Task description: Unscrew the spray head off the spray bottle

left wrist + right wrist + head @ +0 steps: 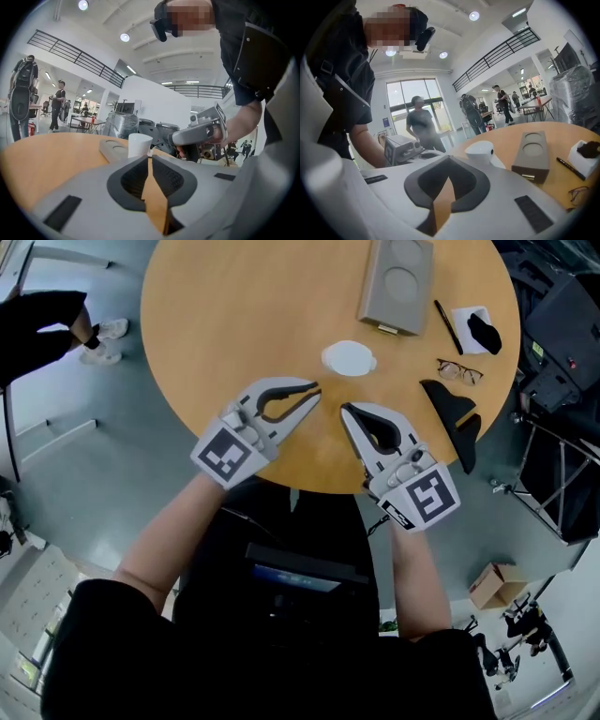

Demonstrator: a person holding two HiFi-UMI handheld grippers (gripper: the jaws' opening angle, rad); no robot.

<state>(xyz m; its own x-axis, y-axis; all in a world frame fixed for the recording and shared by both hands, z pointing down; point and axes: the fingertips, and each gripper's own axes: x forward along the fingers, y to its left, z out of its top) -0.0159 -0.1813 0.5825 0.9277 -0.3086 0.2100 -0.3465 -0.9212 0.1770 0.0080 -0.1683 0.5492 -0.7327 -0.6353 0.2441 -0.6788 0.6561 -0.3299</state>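
A small white spray bottle [349, 358] stands upright on the round wooden table [234, 324], seen from above; its white body [139, 144] shows in the left gripper view and its rounded spray head [480, 152] in the right gripper view. My left gripper [317, 387] lies just short of the bottle on its near left, jaws parted by a thin slit [150, 159] with nothing between them. My right gripper [344, 409] sits near the bottle's front, apart from it, shut and empty [450, 178]. Neither gripper touches the bottle.
A grey box with a round recess [397, 284] lies behind the bottle. A black pen [447, 326], a white pad with a black item [476, 328], glasses [459, 371] and a black stand [457, 413] occupy the table's right side. The near table edge runs under both grippers.
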